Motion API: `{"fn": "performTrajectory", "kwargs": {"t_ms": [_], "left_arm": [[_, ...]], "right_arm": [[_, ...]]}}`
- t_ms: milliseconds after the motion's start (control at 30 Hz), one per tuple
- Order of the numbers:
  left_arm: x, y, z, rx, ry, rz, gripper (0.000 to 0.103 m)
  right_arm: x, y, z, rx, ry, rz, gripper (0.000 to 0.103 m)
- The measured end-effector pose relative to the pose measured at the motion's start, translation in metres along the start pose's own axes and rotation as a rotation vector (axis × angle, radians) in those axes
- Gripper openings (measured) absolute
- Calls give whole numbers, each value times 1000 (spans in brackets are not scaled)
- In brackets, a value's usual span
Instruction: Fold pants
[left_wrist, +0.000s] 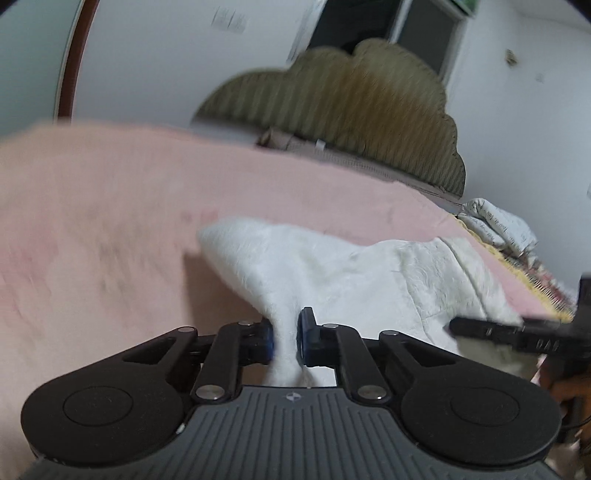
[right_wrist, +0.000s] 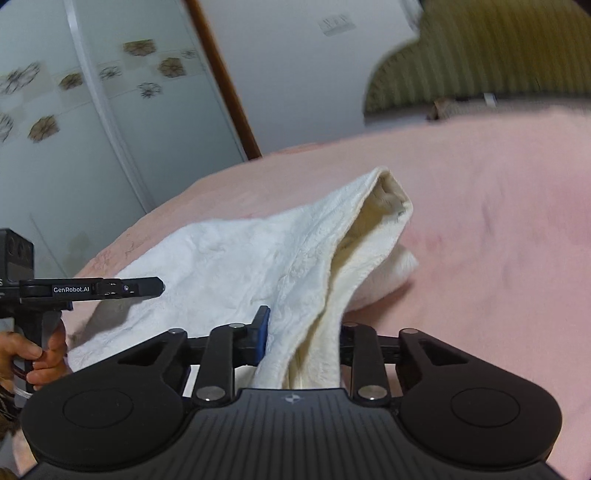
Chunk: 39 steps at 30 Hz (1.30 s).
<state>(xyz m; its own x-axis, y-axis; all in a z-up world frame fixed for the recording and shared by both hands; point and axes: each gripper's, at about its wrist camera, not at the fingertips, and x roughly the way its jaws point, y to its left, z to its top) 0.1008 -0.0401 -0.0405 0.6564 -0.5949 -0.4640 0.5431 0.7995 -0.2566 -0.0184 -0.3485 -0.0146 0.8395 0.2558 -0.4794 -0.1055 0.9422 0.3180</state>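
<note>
White fleecy pants (left_wrist: 332, 266) lie on a pink bed cover (left_wrist: 92, 221), partly lifted. My left gripper (left_wrist: 285, 341) is shut on a pinch of the white cloth near its edge. My right gripper (right_wrist: 301, 339) is shut on a thicker bunch of the pants (right_wrist: 258, 251); its right finger is hidden behind the cloth. An open end of the pants (right_wrist: 388, 195) points away over the pink cover (right_wrist: 498, 240). The right gripper also shows in the left wrist view (left_wrist: 509, 328), and the left gripper shows in the right wrist view (right_wrist: 92, 290), held by a hand.
An olive ribbed headboard (left_wrist: 351, 103) stands at the far end of the bed. A patterned pillow or quilt (left_wrist: 498, 225) lies at the right edge. A white wardrobe with flower prints (right_wrist: 92, 92) and a brown door frame (right_wrist: 221, 81) stand beside the bed.
</note>
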Motion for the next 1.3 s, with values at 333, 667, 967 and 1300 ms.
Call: {"fn": "performTrajectory", "kwargs": {"t_ms": [333, 667, 967, 1300], "left_arm": [[-13, 16, 42, 69, -81, 204, 22], [-37, 70, 17, -206, 50, 384, 65], [-46, 24, -21, 113, 44, 427, 93], [-102, 15, -23, -54, 23, 347, 94]], "right_arm": [[52, 28, 56, -76, -60, 73, 22], [67, 24, 32, -63, -2, -208, 52], [60, 72, -6, -378, 68, -186, 66], [8, 79, -18, -164, 79, -80, 84]]}}
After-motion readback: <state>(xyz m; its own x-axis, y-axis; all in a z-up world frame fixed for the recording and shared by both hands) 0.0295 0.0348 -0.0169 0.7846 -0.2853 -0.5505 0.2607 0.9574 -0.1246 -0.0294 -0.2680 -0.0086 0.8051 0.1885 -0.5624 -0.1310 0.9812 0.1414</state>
